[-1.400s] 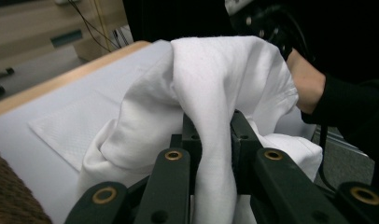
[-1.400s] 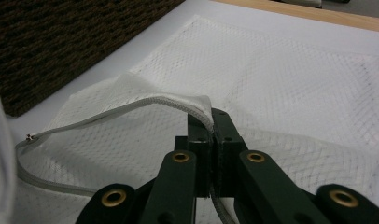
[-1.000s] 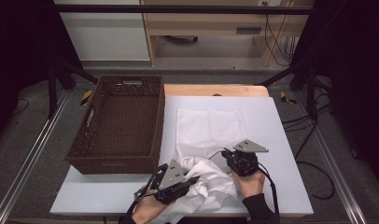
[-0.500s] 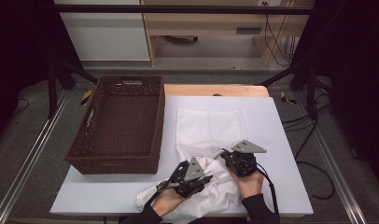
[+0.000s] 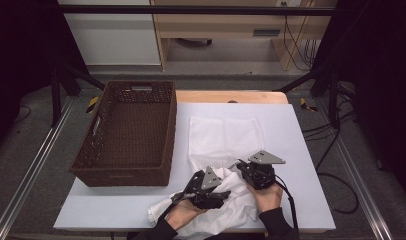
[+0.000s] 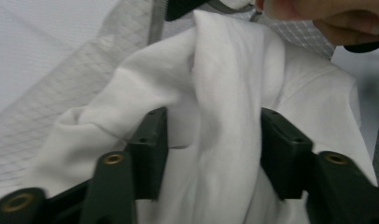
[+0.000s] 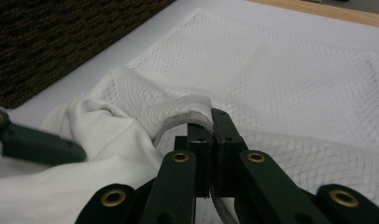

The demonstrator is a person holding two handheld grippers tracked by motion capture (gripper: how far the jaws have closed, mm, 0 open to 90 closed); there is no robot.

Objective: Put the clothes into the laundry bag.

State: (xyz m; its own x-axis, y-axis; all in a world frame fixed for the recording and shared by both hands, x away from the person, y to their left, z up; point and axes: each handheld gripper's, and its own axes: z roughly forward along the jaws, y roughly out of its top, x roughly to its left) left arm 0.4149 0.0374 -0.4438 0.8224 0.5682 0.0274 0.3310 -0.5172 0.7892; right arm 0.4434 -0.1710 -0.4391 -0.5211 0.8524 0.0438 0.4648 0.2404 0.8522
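Near edge of the table, both hands busy — the right gripper [image 7: 211,123] has its jaws pressed tight on the grey-banded rim of the mesh bag [image 5: 226,137], which lies flat beside the wicker basket [image 5: 126,135]. The left gripper [image 6: 213,140] stands spread, a fold of the white garment [image 6: 225,93] bunched between its jaws — the cloth heaped at the bag's near end.

White cloth [image 5: 226,200] beside brown basket [image 5: 128,132]
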